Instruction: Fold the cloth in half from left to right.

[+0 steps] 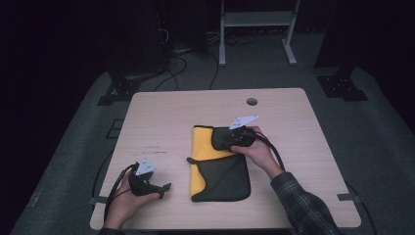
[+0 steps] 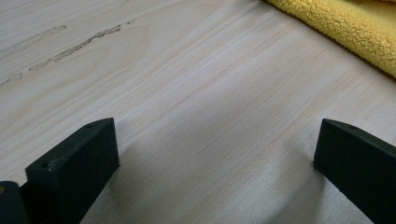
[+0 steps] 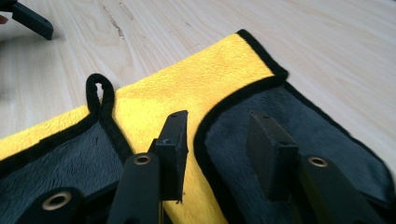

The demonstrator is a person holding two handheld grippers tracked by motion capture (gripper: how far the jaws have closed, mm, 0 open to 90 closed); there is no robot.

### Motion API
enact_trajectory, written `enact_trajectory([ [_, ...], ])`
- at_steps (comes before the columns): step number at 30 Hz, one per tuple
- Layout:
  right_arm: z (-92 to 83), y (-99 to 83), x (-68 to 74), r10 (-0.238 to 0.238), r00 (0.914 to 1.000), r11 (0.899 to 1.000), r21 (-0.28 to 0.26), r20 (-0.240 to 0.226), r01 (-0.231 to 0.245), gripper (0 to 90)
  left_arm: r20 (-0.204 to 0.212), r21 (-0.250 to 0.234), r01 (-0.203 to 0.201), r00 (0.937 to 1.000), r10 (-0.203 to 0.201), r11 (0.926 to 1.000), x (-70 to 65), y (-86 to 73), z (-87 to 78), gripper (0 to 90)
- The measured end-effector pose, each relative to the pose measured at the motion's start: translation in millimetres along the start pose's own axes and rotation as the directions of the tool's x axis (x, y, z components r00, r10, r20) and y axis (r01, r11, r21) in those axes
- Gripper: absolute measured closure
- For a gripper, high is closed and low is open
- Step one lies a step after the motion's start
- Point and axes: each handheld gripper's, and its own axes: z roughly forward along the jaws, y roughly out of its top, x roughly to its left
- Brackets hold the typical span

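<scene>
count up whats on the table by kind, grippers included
cloth, yellow one side and dark grey the other, partly folded: 1
grippers: 2, the left gripper resting on the table and the right gripper over the cloth's folded corner
total: 3

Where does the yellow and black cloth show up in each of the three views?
High view: the cloth lies mid-table, partly folded, beside the right claw.
Left gripper view: its yellow edge crosses the top right corner.
Right gripper view: it spreads under the jaws across the middle and bottom.
Shared landmark: the light wooden table.
</scene>
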Motion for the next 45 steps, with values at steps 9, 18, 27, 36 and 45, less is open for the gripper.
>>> enact_trajectory([
  [9,28.6,0.0,3.7,-0.008,0.9998,0.999,0.030,-0.020,0.009,60.4,0.000,0.000,0.000,1.0000,0.000,1.0000,0.0,0.0,0.0,0.0],
  [18,47.9,-4.9,7.3,-0.054,0.9985,0.995,0.084,0.006,0.053,69.4,0.000,0.000,0.000,1.0000,0.000,1.0000,0.0,0.0,0.0,0.0],
  [27,47.2,-2.8,5.7,-0.024,0.9994,0.995,0.099,0.026,0.021,83.0,0.000,0.000,0.000,1.0000,0.000,1.0000,0.0,0.0,0.0,0.0],
  [36,31.2,8.2,-4.2,0.028,0.9992,0.999,0.044,0.028,-0.030,83.6,0.000,0.000,0.000,1.0000,0.000,1.0000,0.0,0.0,0.0,0.0],
  [45,7.5,11.1,-31.5,0.108,0.9883,0.994,-0.009,0.108,-0.108,83.7,-0.002,0.001,0.002,1.0000,-0.002,1.0000,-0.2,0.0,-0.1,0.0],
])
